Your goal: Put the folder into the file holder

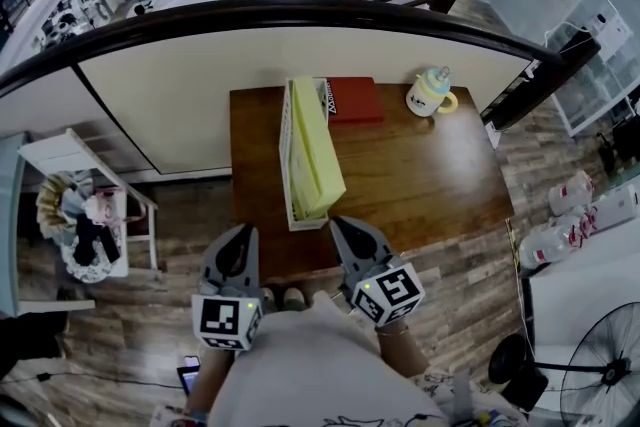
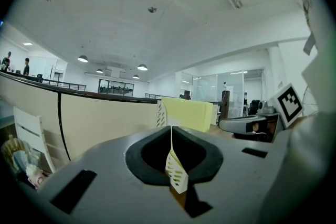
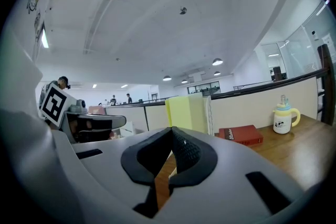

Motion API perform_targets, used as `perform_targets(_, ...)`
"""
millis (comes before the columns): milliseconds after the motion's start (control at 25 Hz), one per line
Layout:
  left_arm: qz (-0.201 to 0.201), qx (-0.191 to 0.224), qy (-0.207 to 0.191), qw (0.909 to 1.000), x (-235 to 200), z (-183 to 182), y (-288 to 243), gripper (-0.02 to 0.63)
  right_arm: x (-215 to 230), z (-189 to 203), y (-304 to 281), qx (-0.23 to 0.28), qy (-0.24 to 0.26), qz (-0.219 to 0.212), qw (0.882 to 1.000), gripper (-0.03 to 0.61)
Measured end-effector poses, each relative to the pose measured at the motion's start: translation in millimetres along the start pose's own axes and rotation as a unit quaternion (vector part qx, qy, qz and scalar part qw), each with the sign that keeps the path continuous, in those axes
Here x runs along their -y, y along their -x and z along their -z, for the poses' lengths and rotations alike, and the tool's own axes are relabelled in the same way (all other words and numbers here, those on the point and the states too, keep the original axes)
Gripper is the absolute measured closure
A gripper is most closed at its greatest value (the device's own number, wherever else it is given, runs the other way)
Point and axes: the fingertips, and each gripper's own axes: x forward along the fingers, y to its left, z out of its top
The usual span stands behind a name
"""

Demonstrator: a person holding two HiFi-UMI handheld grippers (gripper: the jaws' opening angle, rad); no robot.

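A yellow folder stands upright inside a white perforated file holder on the brown table. The holder runs from the table's back toward its front edge. Both grippers hover at the front edge, pointing at the holder's near end. My left gripper is to the holder's left and off the table, its jaws shut with nothing between them. The right gripper is just right of the holder's near end, also shut and empty. The left gripper view shows the folder beyond the left gripper; the right gripper view shows the folder past the right gripper.
A red book lies at the back of the table beside the holder. A small lidded cup stands at the back right. A curved partition wall runs behind the table. A white rack with clothes is on the left, a fan lower right.
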Motion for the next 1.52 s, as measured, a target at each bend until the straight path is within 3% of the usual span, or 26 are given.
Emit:
perform_targets(920,0.0,-0.001,0.008,1.0,-2.4,-2.0,0.3,0.604,0.3,1.8,-2.6,-0.001,-0.009,0.001,1.0,0.579)
perform_targets(1520,0.021,-0.004,-0.013,0.9997,-6.1,4.6,-0.9,0.607,0.9,2.4,0.9,-0.004,-0.001,0.009,1.0,0.58)
